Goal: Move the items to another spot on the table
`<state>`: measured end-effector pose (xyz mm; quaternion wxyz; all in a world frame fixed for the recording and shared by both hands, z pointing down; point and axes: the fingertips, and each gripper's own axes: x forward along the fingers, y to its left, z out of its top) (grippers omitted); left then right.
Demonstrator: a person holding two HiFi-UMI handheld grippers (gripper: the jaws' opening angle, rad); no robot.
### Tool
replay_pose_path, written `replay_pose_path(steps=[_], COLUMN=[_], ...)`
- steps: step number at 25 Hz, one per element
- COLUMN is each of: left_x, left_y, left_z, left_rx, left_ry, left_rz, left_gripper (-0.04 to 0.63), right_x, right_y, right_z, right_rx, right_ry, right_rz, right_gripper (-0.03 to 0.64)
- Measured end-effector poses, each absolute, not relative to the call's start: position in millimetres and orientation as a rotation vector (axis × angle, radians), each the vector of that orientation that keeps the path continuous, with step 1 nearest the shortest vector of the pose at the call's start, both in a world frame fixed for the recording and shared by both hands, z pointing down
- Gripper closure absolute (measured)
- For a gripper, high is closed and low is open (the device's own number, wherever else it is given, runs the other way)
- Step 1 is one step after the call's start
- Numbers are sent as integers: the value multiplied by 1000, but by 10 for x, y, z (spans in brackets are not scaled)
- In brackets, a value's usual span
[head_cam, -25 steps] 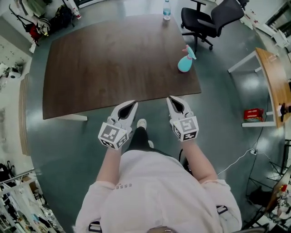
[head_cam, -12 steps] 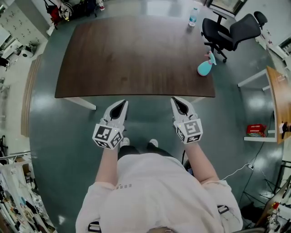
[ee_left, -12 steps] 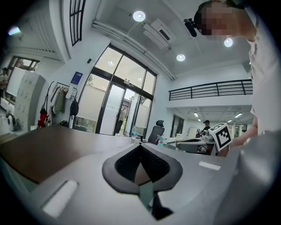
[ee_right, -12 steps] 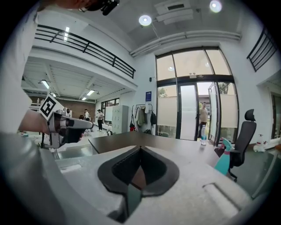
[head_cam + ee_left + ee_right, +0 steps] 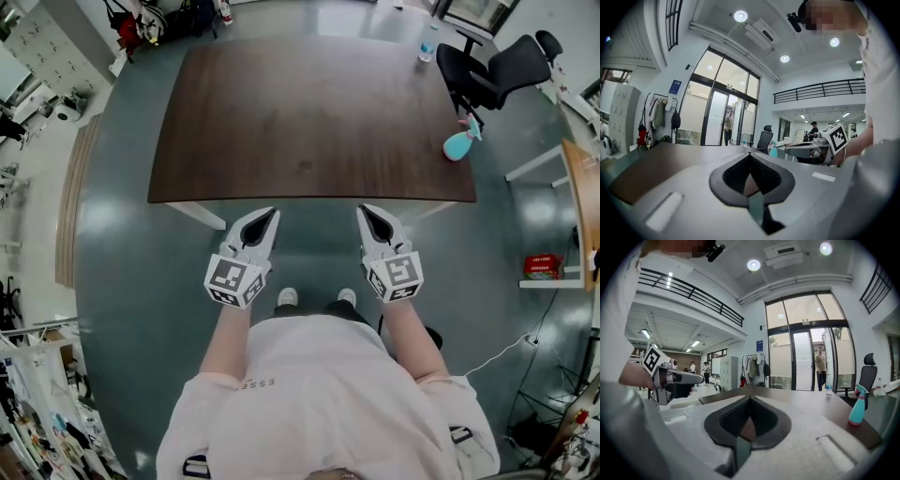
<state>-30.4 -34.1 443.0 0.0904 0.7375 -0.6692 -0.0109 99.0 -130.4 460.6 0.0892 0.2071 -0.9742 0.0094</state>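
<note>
The teal spray bottle point(image 5: 459, 142) with its pink trigger head stands upright at the right edge of the dark brown table point(image 5: 309, 122), closer to the near-right corner than to the far one; whether it holds liquid cannot be told. A clear water bottle point(image 5: 428, 42) stands at the far-right corner, too small to judge its fill. Bare wood stretches from the spray bottle across to the left edge. The person stands on the glossy grey-green floor point(image 5: 122, 262) just off the table's near edge, with both tools held out level and short of that edge. The left gripper point(image 5: 265, 216) has its jaws pressed together with nothing between them, and the right gripper point(image 5: 368, 213) is likewise closed on nothing. Both are well apart from the spray bottle. A black office chair point(image 5: 497, 75) sits just beyond the table's far-right side, near both bottles. A light wooden desk point(image 5: 581, 187) stands further right. The gripper views show tall glass doors point(image 5: 804, 359) past the far edge, with a person point(image 5: 820, 366) standing there.
</note>
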Motion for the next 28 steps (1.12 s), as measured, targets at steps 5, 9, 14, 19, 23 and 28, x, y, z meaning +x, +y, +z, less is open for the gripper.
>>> replay_pose_path(steps=[5,9,14,19,23,28], left_x=[-469,-586,-573,-518,-488,-440], left_y=[-192,-90,-53,-81,-83,-102], left_z=[4439,4459,4451,4436,4414,4422], left_rx=[2242,2225,2233,2237,2235,2246], left_ry=[-1947,-1951,-1950,-1937,-1930,-1924], left_rz=[-66,-107,-121,-134,-167,-167], left_gripper=[580,580,580,580,580,580], right_x=[743,681,697,729,762,804], right_y=[-1049,-941,-942,-958,-934,-944], right_z=[4610,4629,4640,4604,4587,4623], right_rx=[610,608,642,650,643,645], right_ry=[-2906,-2897,-2906,-2903,-2898,-2895], right_rz=[11,-1,77,59,5,18], right_gripper=[624,626,626,626,626,626])
